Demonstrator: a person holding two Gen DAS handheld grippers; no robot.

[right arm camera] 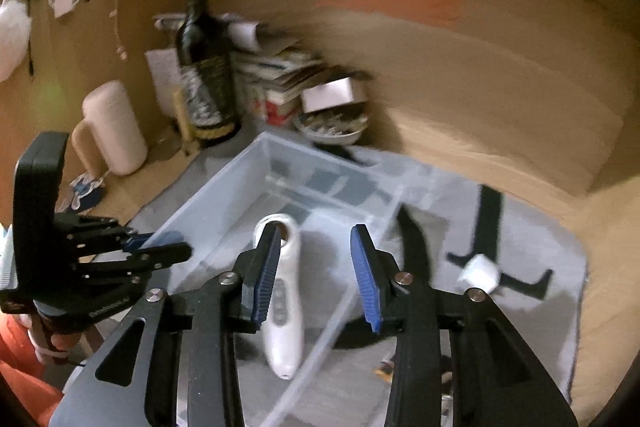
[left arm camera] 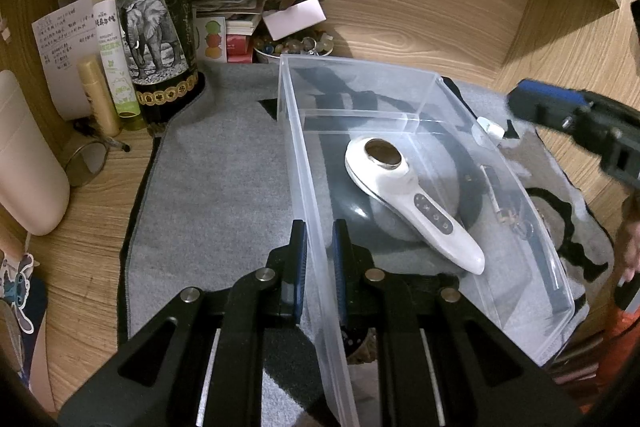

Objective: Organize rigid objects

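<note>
Clearly the clear plastic storage bin (left arm camera: pixel 416 107) is a light, stiff but slightly flexible thing with slick thin walls, and the left gripper (left arm camera: pixel 318 267) straddles its near-left side wall, one blue pad outside and one inside, jaws narrowed around the wall though a sliver of gap shows on each side, so a firm pinch cannot be confirmed. Inside the bin, on its floor, lies the white handheld massager (left arm camera: pixel 412 199), a rigid glossy device that looks light and smooth enough to slip; by my judgement the best hold is across the narrow handle by its button panel, not the broad rounded head with the metal disc. Its long axis runs diagonally across the bin, head toward the far inner divider, handle tip toward the near right wall. From the right wrist view the right gripper (right arm camera: pixel 320 275) hangs above the massager with jaws spread wide and nothing between them. A small white cap-like piece (right arm camera: pixel 480 273) sits on the grey mat (left arm camera: pixel 216 155) outside the bin.
</note>
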